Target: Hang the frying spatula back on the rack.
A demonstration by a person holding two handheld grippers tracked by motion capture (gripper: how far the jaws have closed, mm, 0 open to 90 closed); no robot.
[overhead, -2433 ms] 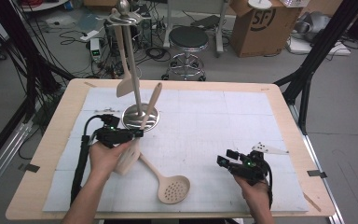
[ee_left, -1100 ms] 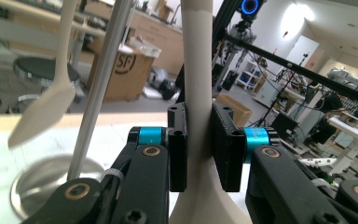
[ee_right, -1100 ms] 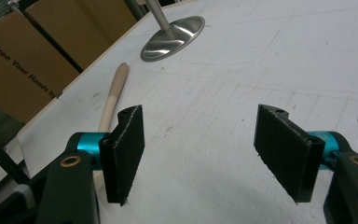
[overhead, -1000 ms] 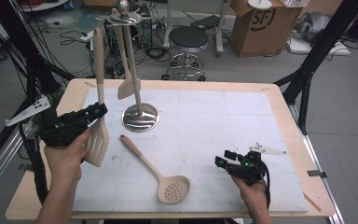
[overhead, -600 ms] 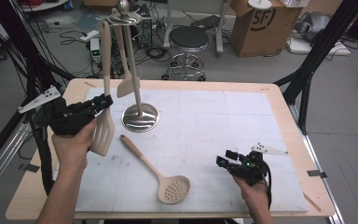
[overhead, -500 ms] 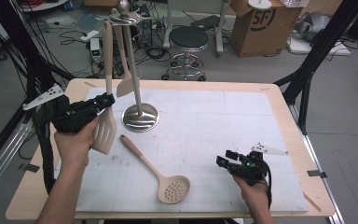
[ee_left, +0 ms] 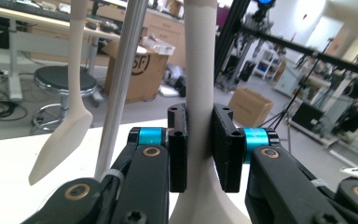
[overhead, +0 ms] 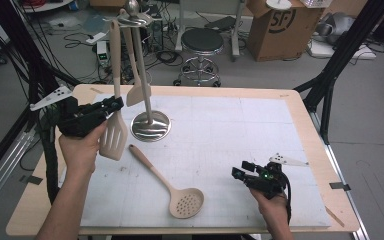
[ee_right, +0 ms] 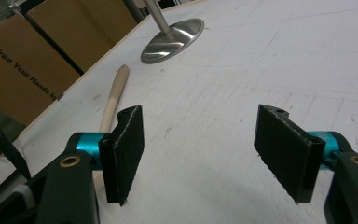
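Observation:
My left gripper (overhead: 113,104) is shut on the neck of a beige slotted turner (overhead: 113,138), held upright at the table's left. The turner's handle rises beside the top hooks of a steel utensil stand (overhead: 141,65). In the left gripper view my left gripper (ee_left: 199,140) has both pads pressed on the turner's handle (ee_left: 199,70), with the stand's pole (ee_left: 121,79) just to the left. A plain beige spatula (overhead: 136,92) hangs from the stand. A beige slotted spoon (overhead: 182,199) lies on the white mat. My right gripper (overhead: 241,171) rests open at the front right, nothing between its pads (ee_right: 126,149).
The stand's round steel base (overhead: 151,125) sits on the white mat (overhead: 240,125) of the wooden table. In the right gripper view the spoon's handle (ee_right: 113,91) and the stand's base (ee_right: 173,39) lie ahead. A stool (overhead: 201,42) and cardboard boxes (overhead: 275,25) stand behind the table.
My left gripper has lifted the slotted turner off the mat to the left, then carried it upright to the right, closer to the stand. The right gripper has stayed put.

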